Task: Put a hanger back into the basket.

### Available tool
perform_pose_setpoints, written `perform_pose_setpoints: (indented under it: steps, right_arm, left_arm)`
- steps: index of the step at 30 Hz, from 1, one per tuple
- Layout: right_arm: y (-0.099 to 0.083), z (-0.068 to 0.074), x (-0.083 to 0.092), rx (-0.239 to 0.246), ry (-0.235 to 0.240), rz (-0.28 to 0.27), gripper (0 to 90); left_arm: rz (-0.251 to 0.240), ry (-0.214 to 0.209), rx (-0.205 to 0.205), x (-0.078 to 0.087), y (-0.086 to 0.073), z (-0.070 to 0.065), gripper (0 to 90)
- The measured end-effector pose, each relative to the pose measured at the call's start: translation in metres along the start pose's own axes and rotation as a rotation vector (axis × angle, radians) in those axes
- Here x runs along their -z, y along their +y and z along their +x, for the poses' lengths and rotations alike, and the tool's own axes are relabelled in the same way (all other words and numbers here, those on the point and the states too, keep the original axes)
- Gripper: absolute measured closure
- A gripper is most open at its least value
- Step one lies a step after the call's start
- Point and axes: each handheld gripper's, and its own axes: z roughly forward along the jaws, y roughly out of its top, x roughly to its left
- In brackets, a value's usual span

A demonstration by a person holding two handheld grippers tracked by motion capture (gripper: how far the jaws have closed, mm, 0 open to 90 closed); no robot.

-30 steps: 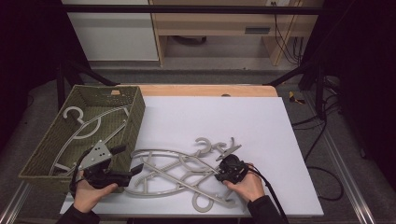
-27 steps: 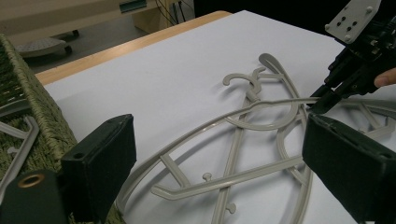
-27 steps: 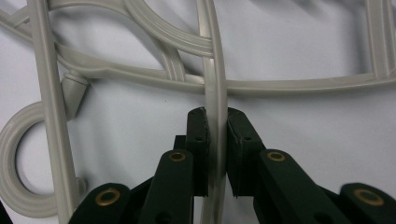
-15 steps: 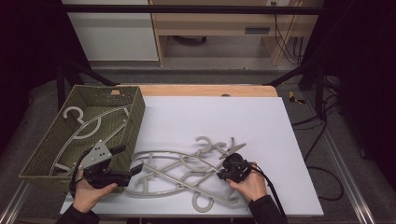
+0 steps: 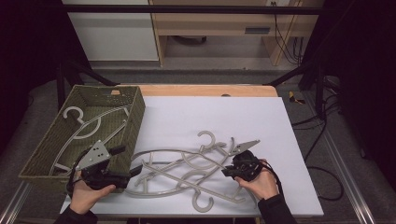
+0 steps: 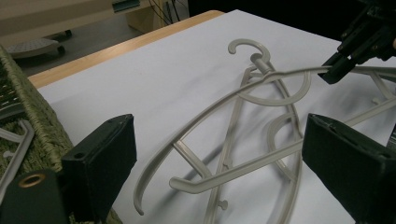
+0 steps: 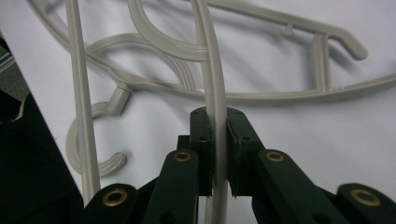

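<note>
Clamping hanger (image 7: 212, 79), right hand-held gripper (image 7: 218, 140)

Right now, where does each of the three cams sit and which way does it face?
High view: above the person's side, facing forward and down on the table; both hands, left gripper, right gripper.
Left gripper view: on the left gripper, facing across the hangers; its jaws wide apart.
Right gripper view: on the right gripper, looking down its jaws clamped on a hanger arm.
Shared: the left gripper view and the high view both show the basket.
</note>
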Motion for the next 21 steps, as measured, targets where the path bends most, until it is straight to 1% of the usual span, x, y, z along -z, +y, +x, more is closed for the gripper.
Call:
perform_pose_setpoints:
  steps: [2,3,4,5,6,7,9,12,14,15,17,19,21]
  right_arm:
    - [0.001,0.0,0.008,0.028,0.003,-0.022,82.6]
    - [0.003,0.0,0.013,0.036,0.002,-0.023,82.6]
    - [0.004,0.001,0.016,0.04,0.009,-0.033,82.6]
    - [0.005,0.002,0.02,0.056,0.022,-0.04,82.6]
    - [0.006,0.002,0.023,0.07,0.025,-0.047,82.6]
    - [0.007,0.004,0.027,0.085,0.028,-0.042,82.6]
    - [0.01,0.008,0.032,0.108,0.041,-0.044,82.6]
    - [0.013,0.015,0.041,0.156,0.052,-0.031,82.6]
    - [0.014,0.018,0.044,0.175,0.075,-0.031,82.6]
    - [0.015,0.02,0.045,0.179,0.077,-0.029,82.6]
    - [0.016,0.023,0.049,0.208,0.088,-0.022,82.6]
    - [0.017,0.026,0.051,0.211,0.099,-0.028,82.6]
    - [0.017,0.027,0.053,0.216,0.11,-0.032,82.6]
  left_arm:
    - [0.007,-0.01,-0.008,0.0,0.003,-0.002,10.0]
    - [0.015,-0.013,-0.013,-0.001,0.005,-0.004,10.0]
    - [0.027,-0.018,-0.022,-0.002,0.007,-0.005,10.0]
    - [0.041,-0.028,-0.029,-0.003,0.01,-0.006,10.0]
    - [0.053,-0.035,-0.039,-0.005,0.012,-0.008,9.9]
    - [0.068,-0.044,-0.05,-0.007,0.015,-0.01,9.9]
    - [0.103,-0.064,-0.077,-0.011,0.021,-0.015,9.9]
    - [0.16,-0.094,-0.128,-0.018,0.029,-0.022,11.4]
    - [0.208,-0.11,-0.165,-0.024,0.035,-0.028,12.1]
    - [0.232,-0.119,-0.186,-0.027,0.037,-0.03,13.2]
    - [0.263,-0.137,-0.217,-0.035,0.04,-0.033,17.0]
    - [0.287,-0.15,-0.239,-0.041,0.041,-0.035,22.6]
    - [0.322,-0.157,-0.264,-0.048,0.041,-0.036,26.9]
